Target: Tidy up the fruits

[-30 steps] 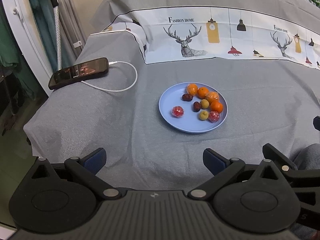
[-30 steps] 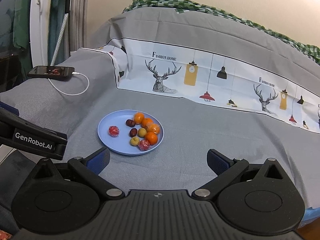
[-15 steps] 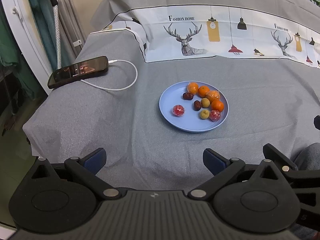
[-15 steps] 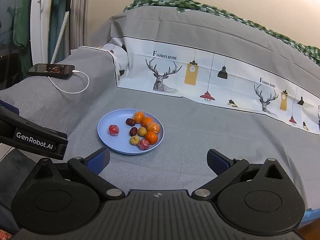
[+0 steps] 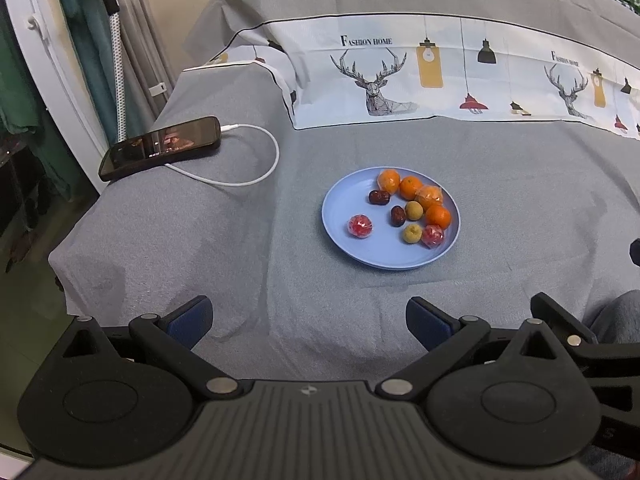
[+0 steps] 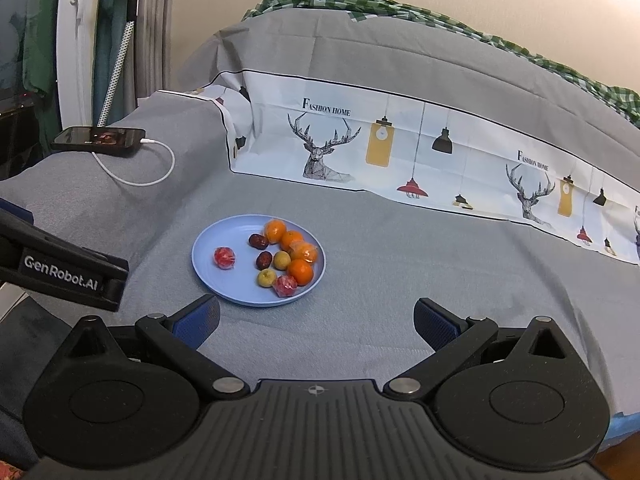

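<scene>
Blue plate (image 5: 344, 236), round, lies flat on the grey bed cover (image 5: 200, 264), holding all the fruit. Contents: four oranges (image 5: 409, 186) in a curved row along the far right rim; two dark red dates (image 5: 378, 197), the farther one with its long axis across the plate, the nearer one (image 5: 397, 216) with its long axis running near to far; two yellow-green round fruits (image 5: 413, 211); two red wrapped fruits, one (image 5: 360, 227) alone on the left side, the other (image 5: 433, 236) at the near right edge.

Left gripper (image 5: 308, 320): fingers spread wide, empty. The plate lies ahead of them, slightly right of centre, well apart.

Right gripper (image 6: 316, 322): fingers spread wide, empty. The plate (image 6: 208, 268) lies ahead and left, its near rim close to the left finger (image 6: 198, 320).

Also present: black phone (image 5: 160, 148) with white cable (image 5: 256, 176), far left of the bed, well apart from the plate.
</scene>
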### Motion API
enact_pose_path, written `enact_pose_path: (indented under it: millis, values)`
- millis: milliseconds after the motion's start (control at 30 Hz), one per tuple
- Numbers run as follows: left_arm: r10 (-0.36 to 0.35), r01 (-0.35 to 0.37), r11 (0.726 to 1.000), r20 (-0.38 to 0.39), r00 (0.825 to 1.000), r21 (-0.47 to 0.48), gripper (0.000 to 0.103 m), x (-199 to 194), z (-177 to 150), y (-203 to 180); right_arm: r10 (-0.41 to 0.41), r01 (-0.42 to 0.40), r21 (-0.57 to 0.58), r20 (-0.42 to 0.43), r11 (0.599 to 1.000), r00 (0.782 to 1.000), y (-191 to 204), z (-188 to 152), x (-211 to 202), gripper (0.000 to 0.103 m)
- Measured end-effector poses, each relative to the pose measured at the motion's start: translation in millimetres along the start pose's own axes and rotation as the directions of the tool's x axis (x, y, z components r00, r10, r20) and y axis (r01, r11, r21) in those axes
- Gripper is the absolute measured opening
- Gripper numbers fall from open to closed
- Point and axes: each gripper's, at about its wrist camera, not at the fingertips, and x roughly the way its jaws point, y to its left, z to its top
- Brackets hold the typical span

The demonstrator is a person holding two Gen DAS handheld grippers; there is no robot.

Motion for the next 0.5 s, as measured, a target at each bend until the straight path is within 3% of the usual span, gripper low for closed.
enact_pose_path:
  millis: [500]
  values:
    - [0.024, -0.024, 1.000, -0.016, 1.000, 0.003, 0.103, 5.0, -0.6, 0.5, 0.008, -0.008, -0.009, -0.002, 1.000, 1.000, 1.4, 0.3, 0.8, 0.102]
